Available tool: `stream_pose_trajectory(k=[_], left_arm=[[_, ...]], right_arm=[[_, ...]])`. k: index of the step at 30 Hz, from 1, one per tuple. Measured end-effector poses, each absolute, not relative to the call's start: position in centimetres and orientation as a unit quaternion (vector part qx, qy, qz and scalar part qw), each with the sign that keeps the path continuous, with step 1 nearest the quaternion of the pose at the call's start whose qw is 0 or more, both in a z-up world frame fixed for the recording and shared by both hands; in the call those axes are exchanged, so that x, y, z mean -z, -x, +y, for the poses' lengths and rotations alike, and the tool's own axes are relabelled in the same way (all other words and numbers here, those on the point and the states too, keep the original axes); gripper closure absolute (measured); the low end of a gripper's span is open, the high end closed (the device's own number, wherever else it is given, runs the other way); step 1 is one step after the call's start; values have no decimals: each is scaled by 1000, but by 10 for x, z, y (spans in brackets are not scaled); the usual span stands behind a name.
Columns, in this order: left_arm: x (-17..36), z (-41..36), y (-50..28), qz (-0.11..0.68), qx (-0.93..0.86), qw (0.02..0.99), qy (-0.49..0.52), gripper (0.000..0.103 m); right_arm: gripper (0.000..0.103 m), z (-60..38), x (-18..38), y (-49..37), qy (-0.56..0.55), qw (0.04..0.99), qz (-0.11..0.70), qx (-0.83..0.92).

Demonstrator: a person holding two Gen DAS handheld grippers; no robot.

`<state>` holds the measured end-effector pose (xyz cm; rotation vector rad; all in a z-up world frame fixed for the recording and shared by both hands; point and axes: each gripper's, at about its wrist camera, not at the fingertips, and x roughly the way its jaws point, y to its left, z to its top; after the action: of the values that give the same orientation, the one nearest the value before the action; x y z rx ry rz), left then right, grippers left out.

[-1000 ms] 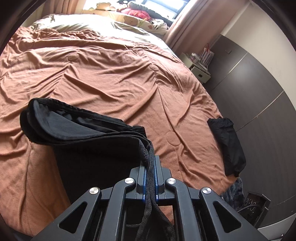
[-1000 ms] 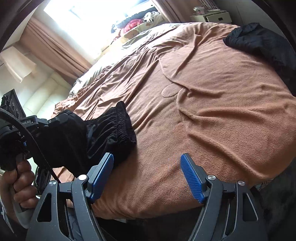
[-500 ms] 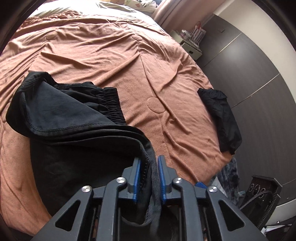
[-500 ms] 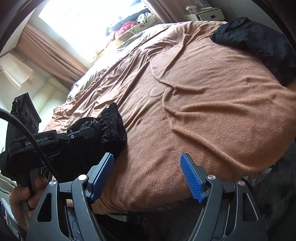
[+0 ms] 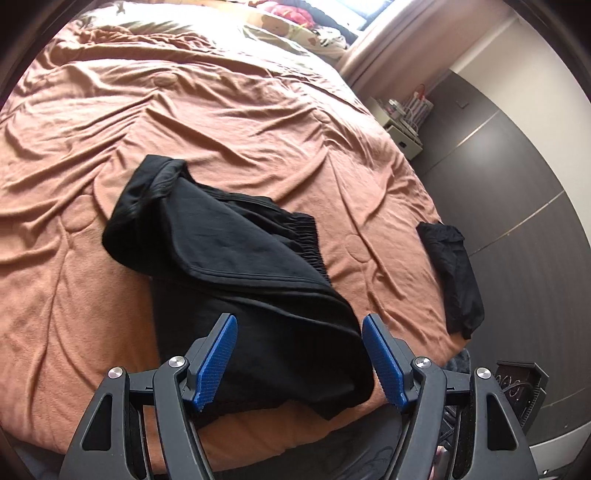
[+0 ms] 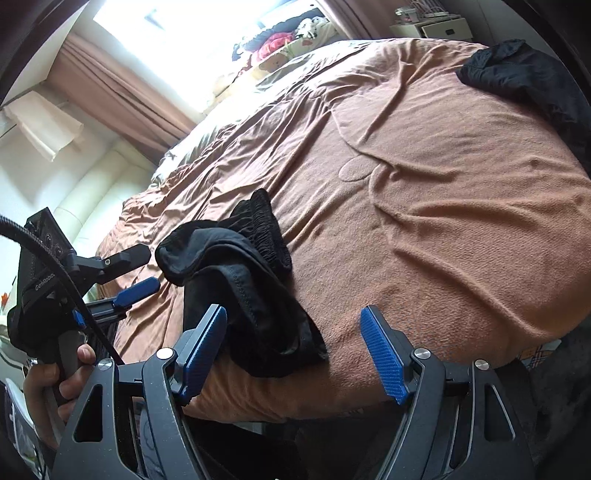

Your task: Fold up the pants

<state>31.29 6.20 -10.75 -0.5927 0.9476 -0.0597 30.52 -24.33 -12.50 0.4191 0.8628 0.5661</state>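
Note:
The black pants point(image 5: 240, 277) lie folded in a bundle on the brown bedspread point(image 5: 221, 122) near the bed's front edge, elastic waistband to the right. My left gripper point(image 5: 301, 363) hovers just short of them. Its jaws are opening, and the blue pads point(image 5: 218, 354) touch no cloth. In the right wrist view the left gripper point(image 6: 142, 271) sits left of the pants point(image 6: 251, 288), apart from them, held by a hand point(image 6: 62, 380). My right gripper point(image 6: 295, 354) stands open above the bed edge, with the pants' near corner beside its left pad and not gripped.
A second black garment point(image 5: 454, 277) lies at the bed's right edge point(image 6: 517, 77). Pillows and soft toys point(image 5: 288, 22) are at the head under the window. A bedside cabinet point(image 5: 402, 125) and a dark panelled wall point(image 5: 517, 184) flank the right side.
The left gripper let go of the pants' edge and drawstring and its jaws spread wide. The pants now rest on the bed. The right gripper stayed where it was.

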Motion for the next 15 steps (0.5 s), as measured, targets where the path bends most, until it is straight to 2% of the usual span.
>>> stream_pose_trajectory(k=[5, 9, 15], left_arm=[[126, 99, -309, 448, 12, 836, 317, 29], [140, 112, -312, 449, 11, 832, 325, 18], [165, 122, -327, 454, 12, 822, 344, 18]], right_arm=[[25, -219, 129, -309, -179, 847, 416, -277], [25, -206, 134, -319, -172, 846, 424, -274], [25, -198, 138, -333, -175, 842, 431, -271]])
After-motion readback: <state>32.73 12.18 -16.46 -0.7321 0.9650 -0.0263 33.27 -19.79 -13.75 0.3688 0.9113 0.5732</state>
